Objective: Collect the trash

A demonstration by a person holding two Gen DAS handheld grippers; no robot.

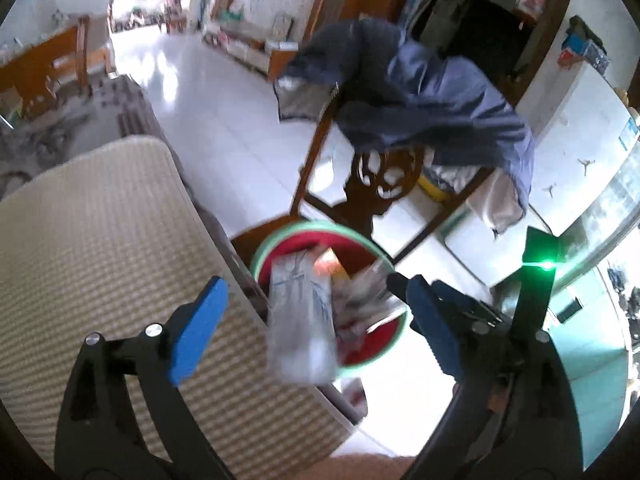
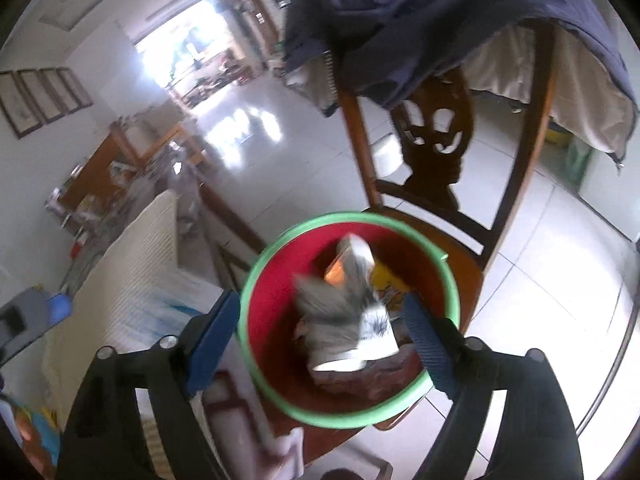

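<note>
Over the chair [image 1: 384,184] seat, going from the left: bordering the seat's left edge with a ribbed beige cushion [image 1: 100,240]. Hanging just right of that cushion, the left tool [image 1: 316,282], pointing steeply down, standing wide open and gripping nothing. Lying between its blue fingers but touching neither pad, a blurred grey-white packet [image 1: 302,316], probably dropping loose. Running its long axis straight along the line of the tool, far end inside the red, green-rimmed basin [image 1: 328,226], near end overlapping the basin's near rim on the cushion side. Judging that overlap to be what matters: risking a tip-out over the near rim rather than a clean landing.

Sitting squarely on the seat in the right wrist view, the basin [image 2: 344,216] holding orange and yellow wrappers at its far side. Hovering directly above its middle, the right tool [image 2: 320,302], also gaping, clamping nothing. Showing between its fingers, clear of both pads, a smeared grey-and-white wrapper [image 2: 344,320], well within the rim on every side.

Judging both pieces to be dead ahead and below, the right one better centred. Draping over the chair back beyond, a dark blue jacket [image 2: 420,20], well apart from both tools.
</note>
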